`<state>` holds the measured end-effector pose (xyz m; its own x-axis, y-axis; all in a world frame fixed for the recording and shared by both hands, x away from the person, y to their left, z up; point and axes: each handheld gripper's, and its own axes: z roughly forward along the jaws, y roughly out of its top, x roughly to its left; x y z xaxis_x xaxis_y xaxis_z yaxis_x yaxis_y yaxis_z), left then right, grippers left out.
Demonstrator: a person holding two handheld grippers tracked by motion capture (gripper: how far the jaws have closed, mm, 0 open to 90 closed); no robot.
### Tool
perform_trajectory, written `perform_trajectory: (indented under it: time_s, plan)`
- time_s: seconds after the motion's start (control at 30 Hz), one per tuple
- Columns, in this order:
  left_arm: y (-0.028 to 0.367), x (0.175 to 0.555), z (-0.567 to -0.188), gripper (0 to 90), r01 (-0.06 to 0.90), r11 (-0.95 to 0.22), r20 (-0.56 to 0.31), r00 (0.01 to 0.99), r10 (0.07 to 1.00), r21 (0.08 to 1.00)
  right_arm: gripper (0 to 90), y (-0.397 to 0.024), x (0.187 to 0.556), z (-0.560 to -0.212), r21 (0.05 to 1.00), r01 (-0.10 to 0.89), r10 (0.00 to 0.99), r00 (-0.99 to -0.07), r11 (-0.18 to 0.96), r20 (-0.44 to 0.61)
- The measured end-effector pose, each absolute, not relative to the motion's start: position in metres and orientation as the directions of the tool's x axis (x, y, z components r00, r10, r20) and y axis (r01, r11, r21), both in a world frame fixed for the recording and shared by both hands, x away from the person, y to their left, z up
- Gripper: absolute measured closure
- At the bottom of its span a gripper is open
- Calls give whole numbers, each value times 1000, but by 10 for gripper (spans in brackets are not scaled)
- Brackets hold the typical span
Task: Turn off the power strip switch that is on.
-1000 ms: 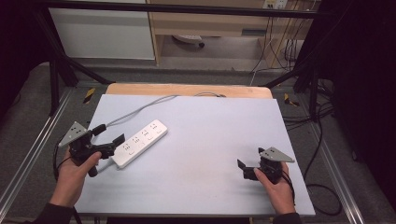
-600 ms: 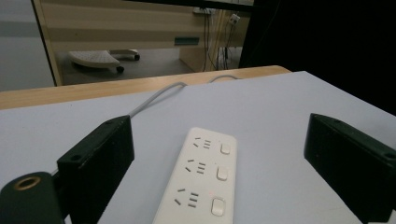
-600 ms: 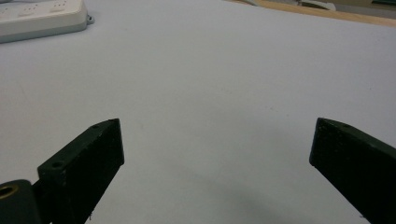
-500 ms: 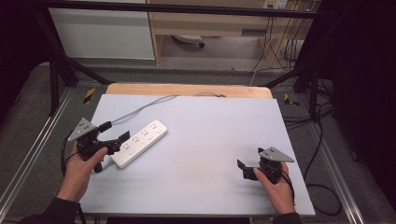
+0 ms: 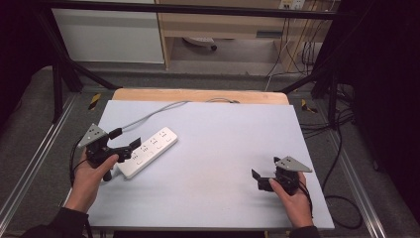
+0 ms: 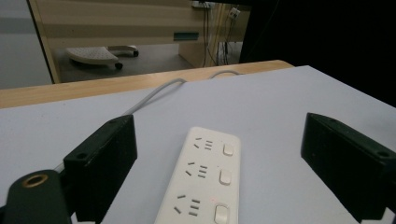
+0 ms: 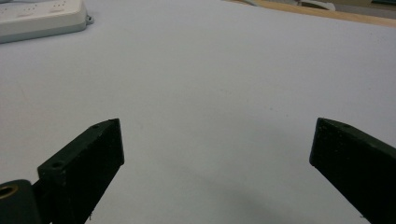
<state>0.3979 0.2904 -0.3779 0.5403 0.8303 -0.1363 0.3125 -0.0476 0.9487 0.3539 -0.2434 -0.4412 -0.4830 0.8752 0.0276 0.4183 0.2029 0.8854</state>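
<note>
A white power strip [image 5: 150, 150] lies slanted on the left part of the pale grey table top [image 5: 223, 144], its grey cable [image 5: 148, 116] running to the back edge. My left gripper [image 5: 130, 149] is open at the strip's near end. In the left gripper view the power strip [image 6: 205, 182], with three sockets and their switches, lies between the wide-apart jaws of my left gripper [image 6: 219, 140], which do not touch it. My right gripper [image 5: 260, 181] rests open low over bare table at the front right. In the right gripper view, nothing sits between the jaws of the right gripper [image 7: 215, 144], and the power strip [image 7: 42, 18] lies far off.
A wooden strip [image 5: 198, 95] edges the table's back. Black frame legs [image 5: 59, 84] and metal rails [image 5: 29, 168] flank the table. Cables [image 5: 341, 148] hang off the right side. Beyond stand a white cabinet [image 5: 109, 34] and a wooden shelf unit [image 5: 223, 25].
My left gripper has moved a little forward and right, bringing its open jaws up to the strip's near end. The right gripper has stayed put.
</note>
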Motion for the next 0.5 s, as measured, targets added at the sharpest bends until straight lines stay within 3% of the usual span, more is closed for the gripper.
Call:
perform_trajectory:
  time_s: [0.5]
  plan:
    - [289,406,-383,137,324,-56,-132,531,837,944,34,-244,354,-441,884,422,876,-482,201,31]
